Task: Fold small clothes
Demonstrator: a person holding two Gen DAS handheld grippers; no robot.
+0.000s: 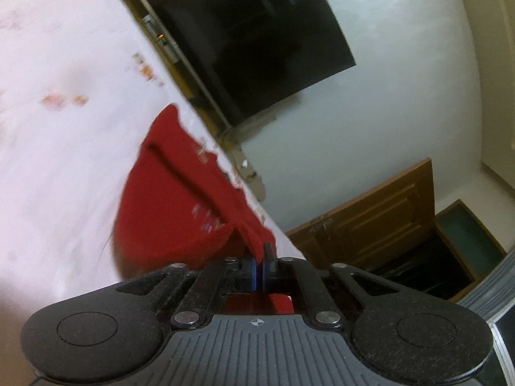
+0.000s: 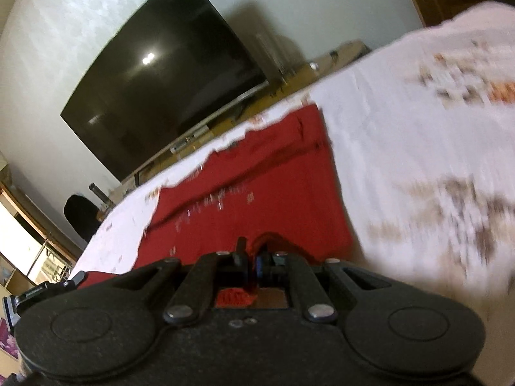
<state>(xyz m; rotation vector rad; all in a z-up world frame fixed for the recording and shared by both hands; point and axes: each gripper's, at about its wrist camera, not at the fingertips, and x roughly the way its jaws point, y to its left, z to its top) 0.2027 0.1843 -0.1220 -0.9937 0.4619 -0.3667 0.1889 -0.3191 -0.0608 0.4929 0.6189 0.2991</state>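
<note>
Between my left gripper's (image 1: 260,257) pads a red fold is pinched; the jaws are clamped tight on the cloth (image 1: 180,199), which rises to them in a ridge from the sheet (image 1: 58,128). My right gripper (image 2: 251,255) has its jaws together too, and a red pucker bunches up right at the tips, so I take it as clamped on the same cloth (image 2: 257,186), though the blur hides the exact bite.

From the left view the cloth hangs from my pads and spreads away and to the left, its far end lying on the sheet near the bed's edge. A long seam or fold line runs down its middle. From the right view the cloth lies broad and mostly flat ahead of my jaws, with small pale marks scattered across it; I cannot make out what they are. Its far edge reaches close to the sheet's edge.

Around the cloth the sheet is pale with orange and brown prints, blurred. Beyond the bed a big dark TV (image 2: 167,74) is on a grey wall (image 1: 386,64), with a low stand (image 2: 225,122) under it. In the left view a brown door (image 1: 379,218) shows to the right. In the right view a black chair (image 2: 80,218) stands at the left, by the bed.
</note>
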